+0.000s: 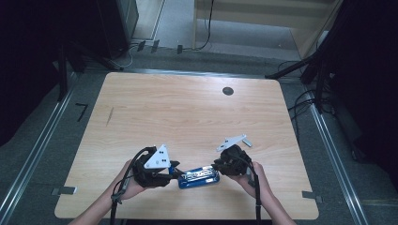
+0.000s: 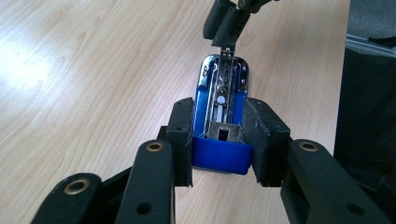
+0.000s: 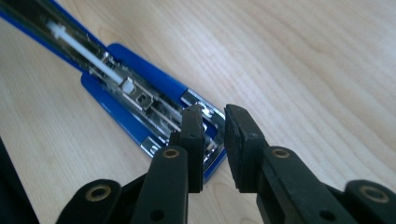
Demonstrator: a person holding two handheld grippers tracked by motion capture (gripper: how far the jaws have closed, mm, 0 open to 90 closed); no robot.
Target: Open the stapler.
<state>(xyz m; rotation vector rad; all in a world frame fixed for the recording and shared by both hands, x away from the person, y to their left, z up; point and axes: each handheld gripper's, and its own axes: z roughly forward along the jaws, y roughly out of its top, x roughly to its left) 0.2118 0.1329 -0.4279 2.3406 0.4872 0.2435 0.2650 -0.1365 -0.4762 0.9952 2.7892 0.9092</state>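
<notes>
Left gripper (image 2: 219, 140) clamped on blue stapler (image 2: 223, 100) — right gripper (image 3: 214, 140) slightly parted at its opened staple tray, jaws gripping nothing.

Light wooden table (image 1: 187, 108) bears a blue stapler (image 1: 199, 178) near its front edge

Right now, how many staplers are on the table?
1. The blue stapler lies open near the table's front edge, between the two grippers; the left gripper clamps its rear end and the right gripper is at its metal front.
</notes>
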